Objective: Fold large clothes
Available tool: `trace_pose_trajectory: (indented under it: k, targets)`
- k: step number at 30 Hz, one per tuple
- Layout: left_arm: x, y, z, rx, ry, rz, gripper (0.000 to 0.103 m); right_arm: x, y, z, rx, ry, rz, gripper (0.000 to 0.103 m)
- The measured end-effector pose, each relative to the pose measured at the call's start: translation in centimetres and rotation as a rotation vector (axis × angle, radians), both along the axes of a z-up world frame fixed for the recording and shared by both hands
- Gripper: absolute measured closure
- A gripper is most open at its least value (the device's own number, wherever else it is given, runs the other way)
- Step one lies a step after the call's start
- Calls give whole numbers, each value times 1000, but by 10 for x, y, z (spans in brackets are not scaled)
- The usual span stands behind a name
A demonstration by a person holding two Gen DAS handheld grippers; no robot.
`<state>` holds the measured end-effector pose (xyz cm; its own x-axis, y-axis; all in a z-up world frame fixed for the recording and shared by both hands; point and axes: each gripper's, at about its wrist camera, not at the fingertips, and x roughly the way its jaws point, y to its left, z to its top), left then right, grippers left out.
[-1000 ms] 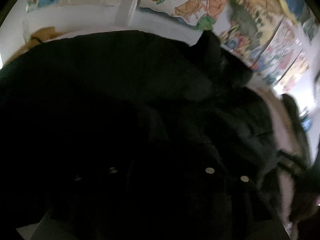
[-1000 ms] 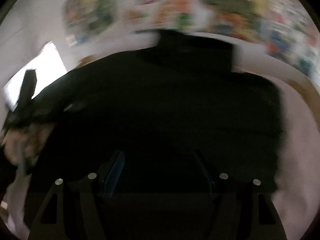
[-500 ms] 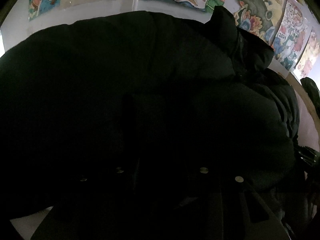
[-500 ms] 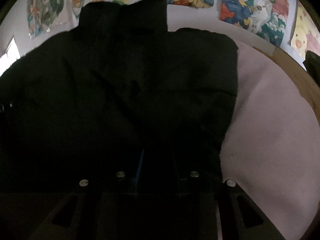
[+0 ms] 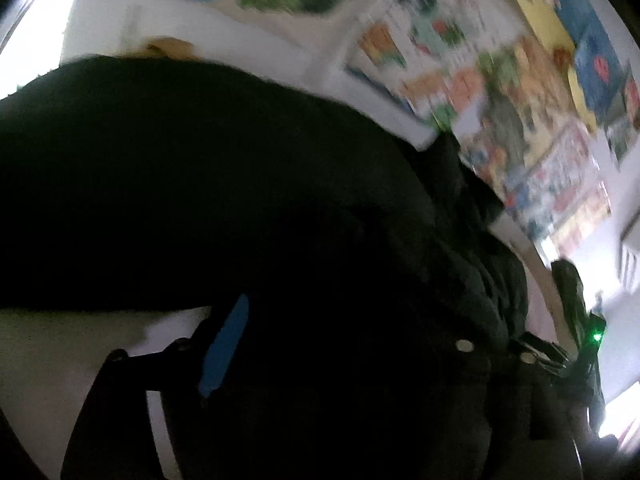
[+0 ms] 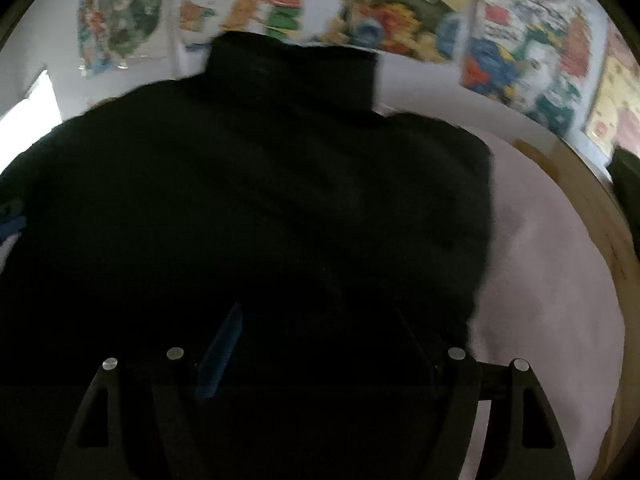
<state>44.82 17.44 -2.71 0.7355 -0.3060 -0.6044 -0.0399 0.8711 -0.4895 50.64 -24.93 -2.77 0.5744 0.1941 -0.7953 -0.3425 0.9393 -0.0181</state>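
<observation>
A large black padded jacket (image 6: 260, 200) lies spread on a pale pink surface (image 6: 552, 280), its high collar (image 6: 292, 72) pointing to the far wall. My right gripper (image 6: 320, 332) is open just over the jacket's near hem, its blue-padded left finger (image 6: 220, 352) showing. In the left wrist view the same jacket (image 5: 200, 180) fills the frame, bunched toward the right. My left gripper (image 5: 332, 336) is open; its blue-padded left finger (image 5: 224, 352) shows, the right one is lost in the dark cloth. The view is blurred.
Colourful posters (image 6: 360, 8) cover the white wall behind. A wooden edge (image 6: 592, 200) borders the pink surface on the right. A bright window (image 6: 28, 108) is at far left. The right gripper's body with a green light (image 5: 596, 336) shows in the left wrist view.
Both grippers went from shut to open and let go of the jacket. The left gripper swung left, so white surface now shows below the cloth. The right gripper pulled back slightly.
</observation>
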Motion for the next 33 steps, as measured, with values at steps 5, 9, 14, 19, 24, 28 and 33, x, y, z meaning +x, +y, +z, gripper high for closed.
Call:
trace_pose_trajectory:
  k: [5,9,14,19,24,28,33]
  targets:
    - [-57,63,8,-60,1,212,19,-1,77,16,14,0,144,21]
    - [-103,128,8,-183,16,397,19,3,152,15,-22,-21,256,20]
    - [-147,187,10,-200,-25,667,19,12,212,0,-78,-57,285,20]
    - [-144,204,-6,-251,-16,722,19,19,238,-24,-215,-125,308,20]
    - [-146,204,-24,-238,-43,772,21,25,240,-46,-246,-134,305,11]
    - [-148,198,-24,-195,-74,825,49,27,237,-53,-240,-142,298,10]
    - [-150,196,-15,-166,-98,842,87,21,237,-52,-233,-154,287,8]
